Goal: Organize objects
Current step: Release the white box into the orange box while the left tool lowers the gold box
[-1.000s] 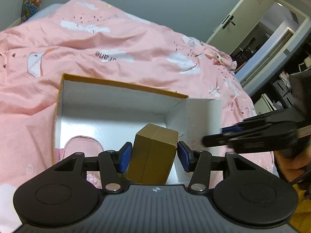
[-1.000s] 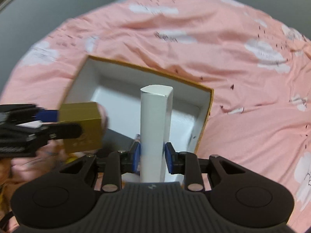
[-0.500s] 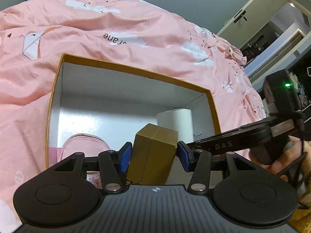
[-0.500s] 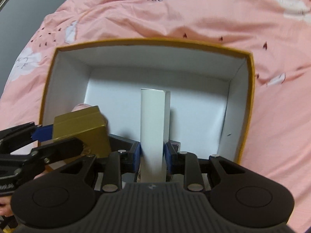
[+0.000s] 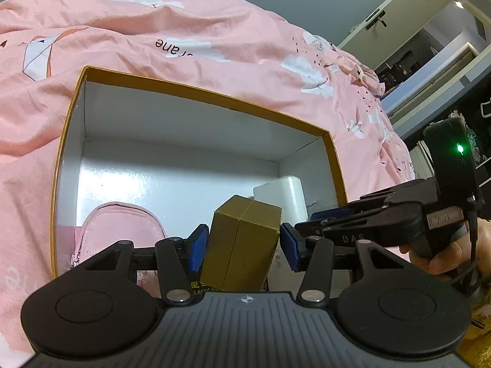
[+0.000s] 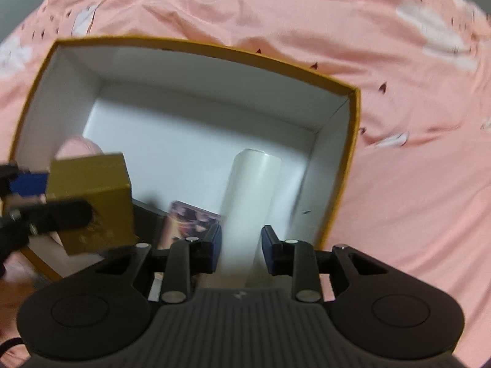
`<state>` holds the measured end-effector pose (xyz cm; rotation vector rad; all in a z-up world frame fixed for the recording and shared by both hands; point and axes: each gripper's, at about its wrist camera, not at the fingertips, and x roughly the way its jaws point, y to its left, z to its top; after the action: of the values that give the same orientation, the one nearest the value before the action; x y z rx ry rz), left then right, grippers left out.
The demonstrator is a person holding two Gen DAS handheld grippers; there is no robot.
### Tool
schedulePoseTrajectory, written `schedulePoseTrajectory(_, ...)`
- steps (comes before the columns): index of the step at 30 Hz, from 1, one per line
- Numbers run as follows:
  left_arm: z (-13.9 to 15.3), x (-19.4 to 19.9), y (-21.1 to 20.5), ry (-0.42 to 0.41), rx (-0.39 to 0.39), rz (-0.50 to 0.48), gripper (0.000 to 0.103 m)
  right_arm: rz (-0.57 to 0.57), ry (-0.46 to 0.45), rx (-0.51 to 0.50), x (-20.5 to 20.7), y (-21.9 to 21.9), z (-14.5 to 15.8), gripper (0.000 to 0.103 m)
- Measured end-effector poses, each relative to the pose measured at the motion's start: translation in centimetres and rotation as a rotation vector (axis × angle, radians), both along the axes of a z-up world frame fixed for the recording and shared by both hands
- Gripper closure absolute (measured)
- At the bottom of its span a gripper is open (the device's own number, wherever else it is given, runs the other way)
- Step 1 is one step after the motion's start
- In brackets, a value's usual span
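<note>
The right tongs [image 6: 239,250] have let go of the white tube [image 6: 251,202]. Half a second ago their blue pads squeezed it; now they stand apart, with a gap on each side of it. The tube now lies in the box [image 6: 353,159], near the right wall. Its long side points away from the right tongs, toward the far wall. The box also fills more of both views than before.

The left tongs [image 5: 242,243] are clamped on the gold box [image 5: 242,245], as before. It sits straight up between the blue pads, with one corner edge facing the camera. It is over the near side of the box. I cannot tell if it touches the floor of the box.

A pink pouch [image 5: 122,230] lies in the box, left of the left tongs. Its near end is hidden behind them. A small picture card [image 6: 190,224] lies just left of the right tongs, but it is blurry. The right view is smeared, so the near end of the tube is hard to see. The box rests on a pink bed [image 5: 184,30].
</note>
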<state>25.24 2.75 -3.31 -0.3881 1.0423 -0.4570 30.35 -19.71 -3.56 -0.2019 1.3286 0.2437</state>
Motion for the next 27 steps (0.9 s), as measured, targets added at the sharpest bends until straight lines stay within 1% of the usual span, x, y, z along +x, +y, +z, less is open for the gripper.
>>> schedulePoseTrajectory(5,0.0,0.0,-0.1,-0.002,0.003,-0.005,0.045,0.104,-0.019,-0.092,-1.1,0.7,0.4,0.074)
schedulePoseTrajectory(7,0.1,0.1,-0.3,-0.003,0.004,-0.011,0.045,0.129,-0.017,-0.104,-1.3,0.8,0.5,0.076)
schedulePoseTrajectory(9,0.1,0.8,-0.7,0.007,-0.005,-0.023,0.045,0.136,-0.019,-0.109,-1.4,0.5,0.7,0.08)
schedulePoseTrajectory(11,0.3,1.6,-1.3,0.01,-0.008,-0.033,0.045,0.151,-0.032,-0.102,-1.4,0.4,1.1,0.08)
schedulePoseTrajectory(13,0.7,2.3,-2.2,-0.017,0.012,-0.036,0.045,0.169,-0.068,-0.102,-1.3,0.1,1.8,0.08)
schedulePoseTrajectory(14,0.8,2.5,-2.7,-0.044,0.033,-0.045,0.045,0.176,-0.088,-0.1,-1.4,-0.1,2.2,0.08)
schedulePoseTrajectory(16,1.1,2.9,-4.4,-0.111,0.106,-0.093,0.045,0.182,-0.119,-0.088,-1.6,-0.3,2.8,0.08)
schedulePoseTrajectory(19,1.2,3.6,-7.1,-0.213,0.219,-0.231,0.045,0.197,-0.176,-0.086,-1.8,-0.7,3.6,0.08)
schedulePoseTrajectory(21,1.4,4.1,-8.7,-0.28,0.307,-0.328,0.045,0.216,-0.209,-0.088,-2.2,-1.0,4.4,0.08)
schedulePoseTrajectory(25,1.4,4.9,-12.2,-0.385,0.468,-0.518,0.046,0.242,-0.225,-0.107,-2.5,-1.7,5.6,0.08)
schedulePoseTrajectory(27,1.0,4.7,-13.7,-0.436,0.532,-0.59,0.046,0.239,-0.242,-0.115,-2.4,-2.2,5.8,0.08)
